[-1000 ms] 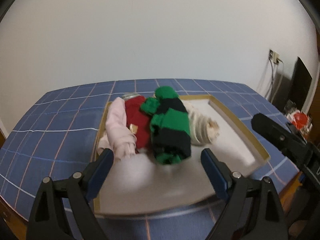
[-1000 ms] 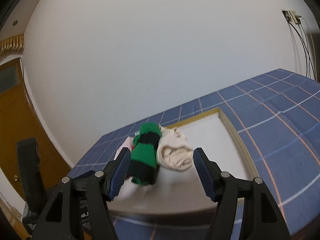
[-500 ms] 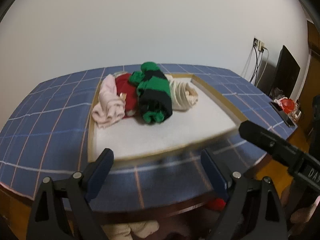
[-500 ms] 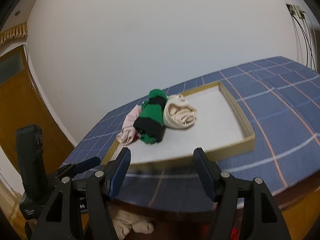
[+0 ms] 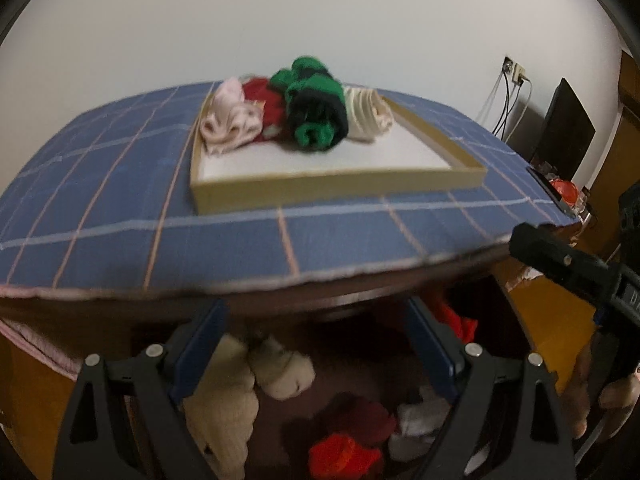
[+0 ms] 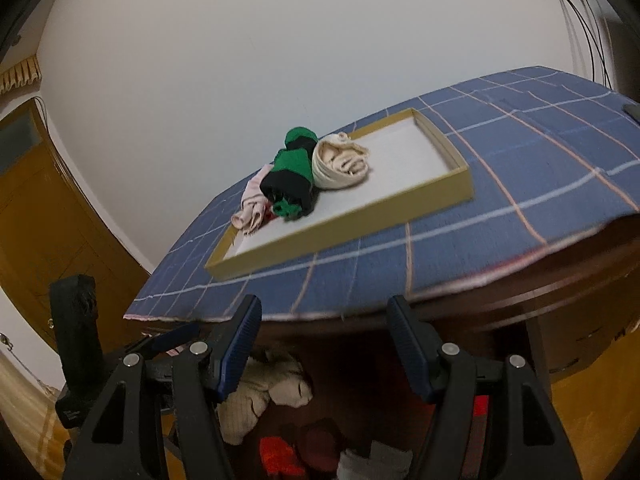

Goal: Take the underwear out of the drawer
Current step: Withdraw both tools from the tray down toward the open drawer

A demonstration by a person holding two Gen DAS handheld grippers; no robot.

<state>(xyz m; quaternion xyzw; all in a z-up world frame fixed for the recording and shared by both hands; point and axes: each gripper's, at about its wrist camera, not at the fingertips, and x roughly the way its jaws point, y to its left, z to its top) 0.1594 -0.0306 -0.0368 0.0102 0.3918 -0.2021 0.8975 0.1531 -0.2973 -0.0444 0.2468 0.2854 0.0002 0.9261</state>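
Both claws have dropped from above the tray to below the tabletop's front edge, bringing the open drawer (image 5: pixel 340 408) into view beneath them. Underwear lies loose in that drawer: a cream bundle (image 5: pixel 224 404) under the left claw's (image 5: pixel 316 352) left finger, a beige roll (image 5: pixel 286 372) between its fingers, dark red (image 5: pixel 364 416), bright red (image 5: pixel 344 456) and white pieces (image 5: pixel 420 420) lower right. Left claw stands released and wide, gripping nothing; the right claw (image 6: pixel 324 344) is likewise released and empty, with the cream bundle just below its left finger. Ahead and above both claws, the overhanging tabletop with its blue checked cloth (image 5: pixel 280 236) shades and hides the back of the drawer. Farther beyond on the cloth sits a shallow tray (image 5: pixel 332 188) holding pink (image 5: pixel 228 120), red (image 5: pixel 268 108), green-and-black (image 5: pixel 316 108) and cream rolls (image 5: pixel 368 114) at its far end. A hand (image 5: pixel 592 396) shows at the left view's right edge.
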